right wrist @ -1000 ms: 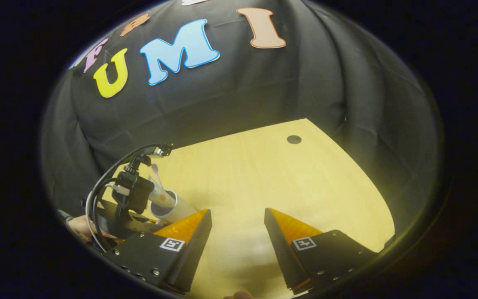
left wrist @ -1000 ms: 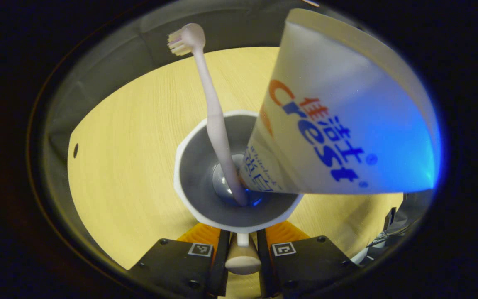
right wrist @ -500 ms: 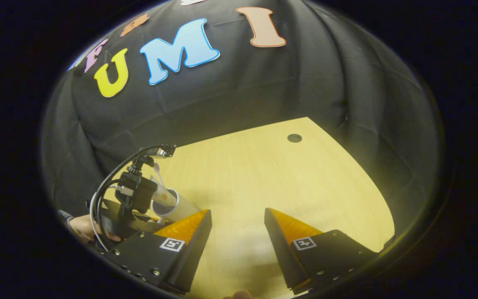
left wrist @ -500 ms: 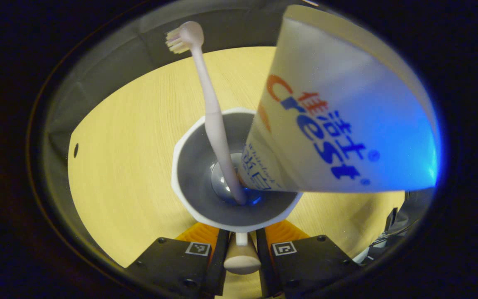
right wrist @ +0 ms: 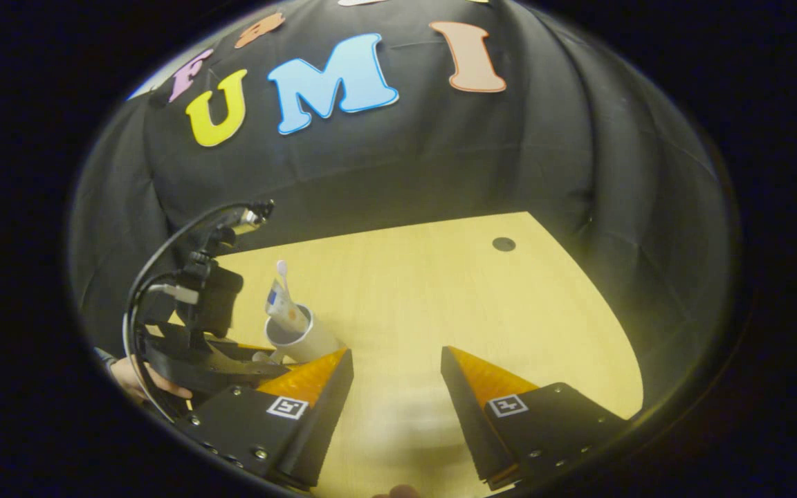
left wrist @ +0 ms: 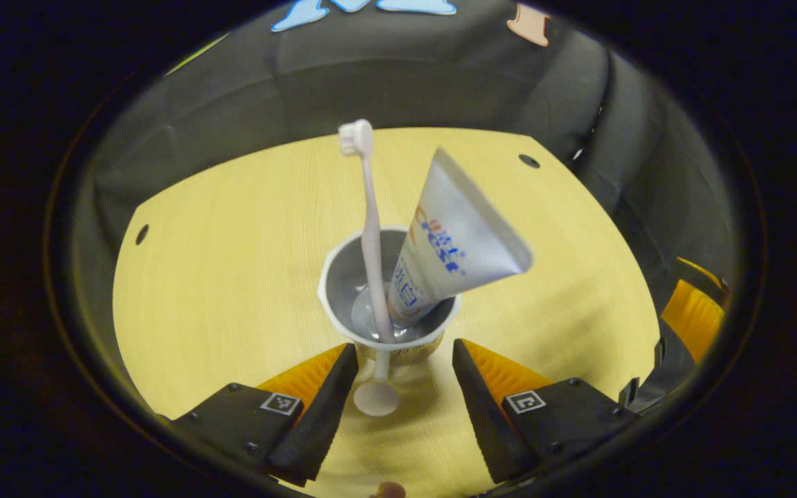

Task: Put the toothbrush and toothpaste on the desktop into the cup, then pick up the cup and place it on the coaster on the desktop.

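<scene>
A white cup stands upright on the wooden table, its knobbed handle pointing towards me. Inside it a pale toothbrush stands head up, and a white toothpaste tube leans to the right. My left gripper is open, its fingers on either side of the handle and apart from it. The right gripper view has the cup at the left, with the toothpaste tube and toothbrush sticking out. My right gripper hangs open over bare table.
Black cloth walls close off the table's far side. Small round holes mark the far corners of the tabletop. A hand holds the left gripper, cables looping above it. The right gripper pokes in at the right edge of the left gripper view.
My left gripper has opened off the cup's handle and drawn back, so the cup now stands free and looks smaller. The right gripper has shifted only slightly.
</scene>
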Tool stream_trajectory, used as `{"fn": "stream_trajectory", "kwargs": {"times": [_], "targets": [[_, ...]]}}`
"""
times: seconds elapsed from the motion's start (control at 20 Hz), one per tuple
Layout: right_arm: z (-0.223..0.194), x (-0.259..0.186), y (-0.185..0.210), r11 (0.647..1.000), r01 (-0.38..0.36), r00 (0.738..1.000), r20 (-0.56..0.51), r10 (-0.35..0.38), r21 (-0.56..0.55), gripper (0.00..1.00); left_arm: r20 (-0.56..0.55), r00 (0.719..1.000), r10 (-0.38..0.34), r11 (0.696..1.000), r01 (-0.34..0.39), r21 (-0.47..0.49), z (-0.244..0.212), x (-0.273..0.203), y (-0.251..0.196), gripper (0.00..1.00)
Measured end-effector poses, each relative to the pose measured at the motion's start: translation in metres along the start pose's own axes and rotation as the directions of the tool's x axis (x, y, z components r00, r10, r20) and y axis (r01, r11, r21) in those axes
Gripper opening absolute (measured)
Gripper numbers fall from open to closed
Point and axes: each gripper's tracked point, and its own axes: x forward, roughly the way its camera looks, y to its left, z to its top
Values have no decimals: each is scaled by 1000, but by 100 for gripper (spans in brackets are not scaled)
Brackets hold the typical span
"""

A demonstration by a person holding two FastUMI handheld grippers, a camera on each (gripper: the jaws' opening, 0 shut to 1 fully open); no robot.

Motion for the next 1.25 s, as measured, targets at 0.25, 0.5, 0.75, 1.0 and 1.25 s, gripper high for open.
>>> {"fn": "stream_trajectory", "kwargs": {"times": [0.25,0.5,0.75,1.0,1.25], "targets": [[11,-17,20,993,-57,996,59,63,-102,79,253,966,50,997,-32,-71,28,-62,15,92],[23,-39,41,984,-86,984,141,108,-153,79,441,886,143,986,-89,-141,43,-124,28,92],[31,-65,68,980,-128,958,238,162,-152,80,552,818,161,984,-92,-151,43,-160,36,92],[33,-75,69,984,-55,947,303,105,-170,98,633,755,171,985,-116,-128,46,-199,43,91],[24,-78,76,981,-16,948,310,76,-191,98,688,707,164,986,-126,-105,30,-195,13,91]]}}
